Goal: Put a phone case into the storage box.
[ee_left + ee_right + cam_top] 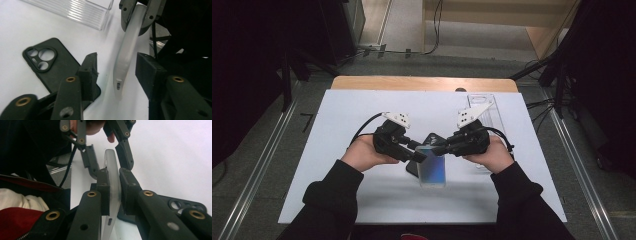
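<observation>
Clear tray [492, 116]: far right of worktop [337, 150]; contents indiscernible. Phone [431, 166]: lifted over black case [53, 65], long axis toward person. Right tongs [114, 192]: pinching phone's edge. Left tongs [116, 68]: spread, straddling phone without contact.

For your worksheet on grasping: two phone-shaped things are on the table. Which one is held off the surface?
The pale, translucent phone, clamped on edge in the right gripper. The black case, with its camera cut-outs, lies flat on the white table, untouched.
</observation>
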`<state>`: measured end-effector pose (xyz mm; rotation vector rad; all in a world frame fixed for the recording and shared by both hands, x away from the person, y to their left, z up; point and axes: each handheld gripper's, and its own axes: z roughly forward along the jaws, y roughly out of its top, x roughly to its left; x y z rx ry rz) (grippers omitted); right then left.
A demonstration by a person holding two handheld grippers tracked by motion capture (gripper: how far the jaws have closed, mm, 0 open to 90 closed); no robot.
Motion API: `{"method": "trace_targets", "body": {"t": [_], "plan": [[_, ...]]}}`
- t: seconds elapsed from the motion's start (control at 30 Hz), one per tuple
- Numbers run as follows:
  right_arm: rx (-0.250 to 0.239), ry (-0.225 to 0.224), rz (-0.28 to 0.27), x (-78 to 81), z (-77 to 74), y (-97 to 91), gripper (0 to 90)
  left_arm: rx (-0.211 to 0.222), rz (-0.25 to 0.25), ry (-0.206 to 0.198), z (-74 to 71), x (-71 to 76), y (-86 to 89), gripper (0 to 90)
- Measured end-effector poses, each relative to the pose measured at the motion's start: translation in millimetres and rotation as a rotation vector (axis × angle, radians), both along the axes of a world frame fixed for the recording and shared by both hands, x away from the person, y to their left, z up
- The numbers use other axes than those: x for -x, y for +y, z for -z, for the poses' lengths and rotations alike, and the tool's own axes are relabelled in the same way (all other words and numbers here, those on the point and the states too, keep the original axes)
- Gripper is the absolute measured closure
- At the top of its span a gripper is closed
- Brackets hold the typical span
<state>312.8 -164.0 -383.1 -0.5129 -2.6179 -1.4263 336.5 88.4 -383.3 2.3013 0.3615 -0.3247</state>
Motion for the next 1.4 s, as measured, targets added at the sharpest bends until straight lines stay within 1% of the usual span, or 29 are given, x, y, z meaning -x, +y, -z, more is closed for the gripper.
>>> {"method": "trace_targets", "body": {"t": [0.03,0.1,0.13,0.2,0.27,0.3,0.33,0.4,0.53,0.6,0.63,0.7,0.73,0.77,0.8,0.83,0.87,0.93,0.97,1.03,1.13,1.2,1.3,1.37,1.4], "plan": [[-0.002,0.002,-0.005,0.2,0.5,1.0,77.2,-0.007,0.009,0.004,0.2,0.5,-0.9,58.8],[0.002,0.001,-0.018,0.5,0.9,2.2,77.2,-0.019,0.039,0.014,1.7,0.4,-2.7,65.2],[0.002,0.004,-0.037,0.3,1.8,3.9,77.3,-0.025,0.048,0.019,2.4,0.1,-3.1,71.0],[0.006,0.011,-0.042,0.5,2.3,4.9,77.2,-0.038,0.069,0.023,4.0,0.1,-3.8,72.6],[0.015,0.019,-0.052,0.4,3.5,6.6,77.3,-0.039,0.085,0.015,4.8,0.8,-3.5,77.4],[0.017,0.028,-0.054,0.0,4.1,7.1,77.2,-0.034,0.084,0.012,5.7,1.4,-3.5,79.0],[0.015,0.031,-0.056,-0.6,4.6,7.2,77.2,-0.038,0.089,0.017,5.7,1.2,-3.3,79.5],[0.006,0.039,-0.064,-2.0,5.3,6.9,77.2,-0.031,0.088,0.022,5.2,1.1,-2.8,80.0],[-0.002,0.044,-0.06,-2.0,4.9,6.7,76.8,-0.025,0.088,0.029,4.0,0.3,-1.7,80.5],[-0.003,0.05,-0.052,-2.2,4.6,6.6,74.8,-0.021,0.086,0.032,2.7,0.0,-0.9,80.6],[-0.004,0.042,-0.033,-2.1,4.3,6.4,71.6,-0.016,0.074,0.027,2.1,0.4,-0.2,80.7],[-0.024,0.039,-0.025,-2.0,3.1,4.9,62.6,-0.024,0.057,0.033,0.3,-0.7,1.7,80.7],[-0.035,0.021,-0.003,-1.5,2.1,4.1,55.1,-0.022,0.041,0.044,-0.6,-0.9,2.8,80.7],[-0.044,0.021,0.011,-1.2,1.1,2.9,54.3,-0.028,0.03,0.044,-1.5,-1.6,4.2,80.7],[-0.056,0.027,0.016,-1.0,0.4,1.7,51.6,-0.022,0.015,0.047,-2.0,-2.1,5.5,80.7],[-0.066,0.024,0.041,0.1,-0.4,1.0,48.6,-0.026,0.002,0.054,-2.8,-2.7,6.8,80.6],[-0.07,0.019,0.053,0.3,-0.8,0.3,48.3,-0.025,-0.014,0.054,-3.6,-3.0,8.3,80.6],[-0.084,0.007,0.09,1.6,-0.9,-0.4,43.0,-0.024,-0.037,0.056,-5.3,-3.8,11.4,80.6],[-0.086,0.013,0.103,1.9,-0.8,-0.5,41.8,-0.023,-0.05,0.058,-6.4,-4.6,13.3,80.6],[-0.089,0.015,0.122,2.3,-0.1,-0.3,36.0,-0.026,-0.086,0.061,-8.5,-5.6,16.6,80.6],[-0.095,-0.012,0.154,3.6,1.3,1.3,26.8,-0.03,-0.135,0.06,-11.7,-6.7,21.4,80.6],[-0.108,-0.007,0.175,3.4,2.5,1.7,25.9,-0.029,-0.161,0.06,-13.4,-7.9,24.2,80.6],[-0.093,-0.017,0.201,3.1,5.0,2.4,21.4,-0.026,-0.202,0.066,-16.0,-9.1,27.5,80.6],[-0.111,-0.001,0.212,2.4,7.5,2.9,15.8,-0.02,-0.229,0.07,-17.8,-9.9,29.3,80.6],[-0.117,0.0,0.221,1.9,8.9,3.0,10.8,-0.019,-0.244,0.068,-18.7,-10.3,30.0,80.6]]}}
